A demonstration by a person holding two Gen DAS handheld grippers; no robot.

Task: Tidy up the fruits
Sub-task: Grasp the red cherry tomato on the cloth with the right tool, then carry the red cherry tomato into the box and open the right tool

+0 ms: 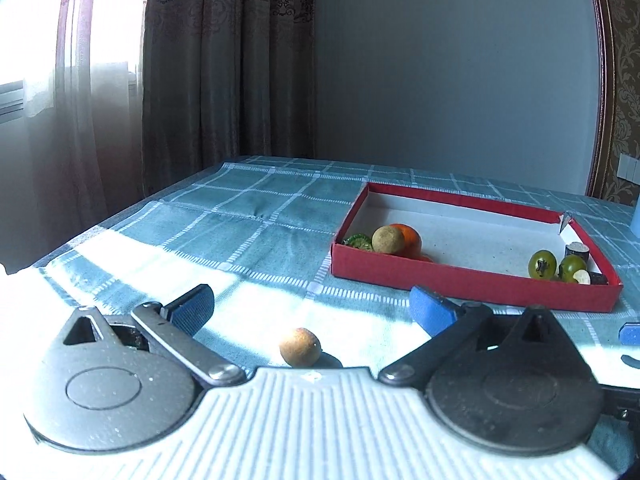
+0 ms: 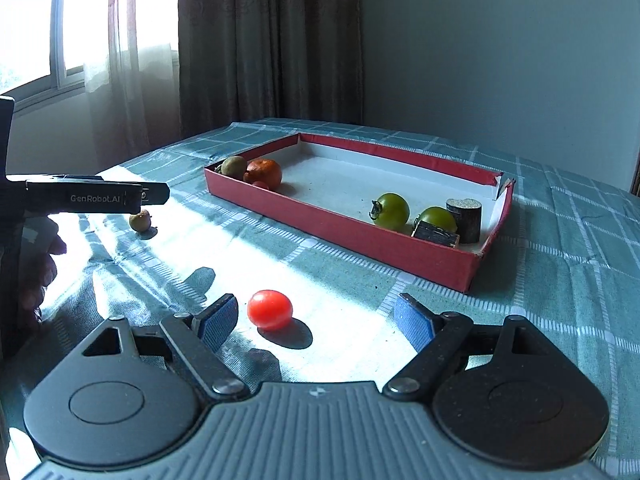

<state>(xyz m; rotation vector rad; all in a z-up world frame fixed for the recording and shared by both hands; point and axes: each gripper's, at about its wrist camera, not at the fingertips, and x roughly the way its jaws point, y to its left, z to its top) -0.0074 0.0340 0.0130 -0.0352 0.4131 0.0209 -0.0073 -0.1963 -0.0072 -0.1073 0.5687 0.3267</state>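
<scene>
A small tan fruit (image 1: pixel 300 347) and a glossy red tomato (image 2: pixel 269 309) lie loose on the surface, near side. The red box (image 2: pixel 344 227) farther back holds a brown fruit (image 2: pixel 234 167), an orange (image 2: pixel 264 172) and two green tomatoes (image 2: pixel 392 211).

Red box (image 2: pixel 352 232) with white floor, teal checked tablecloth (image 2: pixel 560 240), red tomato (image 2: pixel 269 309), possibly tan-brown fruit (image 1: pixel 300 347).

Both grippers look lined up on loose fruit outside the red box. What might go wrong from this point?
Judging from this frame:
1. The red tomato is round and sits nearer one finger of the open right gripper; uneven closing may roll it away.
2. The small brown fruit lies near the left gripper's base, so it could get nudged.
3. The red box has low walls; a dropped fruit might bounce out.
</scene>
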